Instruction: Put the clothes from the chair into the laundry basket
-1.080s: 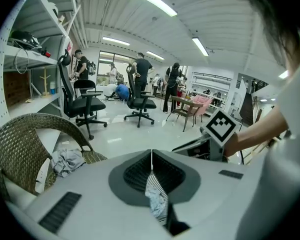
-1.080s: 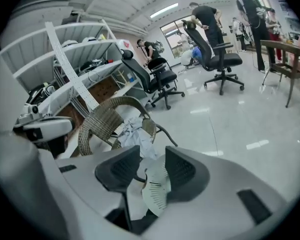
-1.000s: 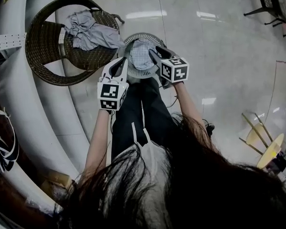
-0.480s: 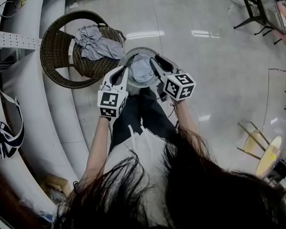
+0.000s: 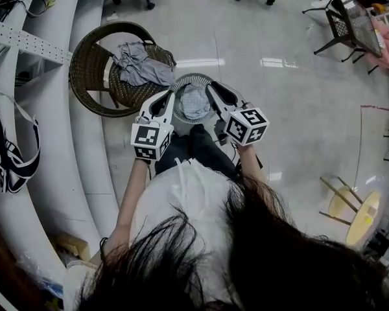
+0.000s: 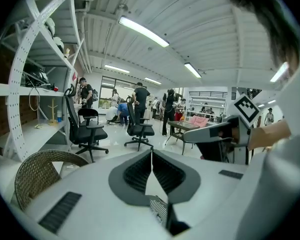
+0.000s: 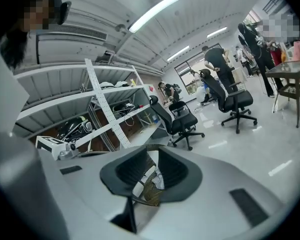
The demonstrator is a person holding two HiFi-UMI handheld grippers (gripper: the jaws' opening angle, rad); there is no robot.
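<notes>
In the head view a round wicker chair stands at the upper left with crumpled grey clothes on its seat. Right beside it is the round grey laundry basket with a pale checked garment inside. My left gripper hovers at the basket's left rim; in its own view the left gripper shows its tips touching and empty. My right gripper hangs over the basket's right rim. The right gripper is closing, a narrow gap left, nothing between its jaws. The wicker chair shows low left.
White curved shelving runs down the left side with a black-and-white bag hanging on it. Office chairs and several people stand on the glossy floor beyond. A wooden stool lies at the right.
The head view has tilted up, so chair and basket sit lower and smaller in it. Both grippers stay either side of the basket and have drawn slightly back from it.
</notes>
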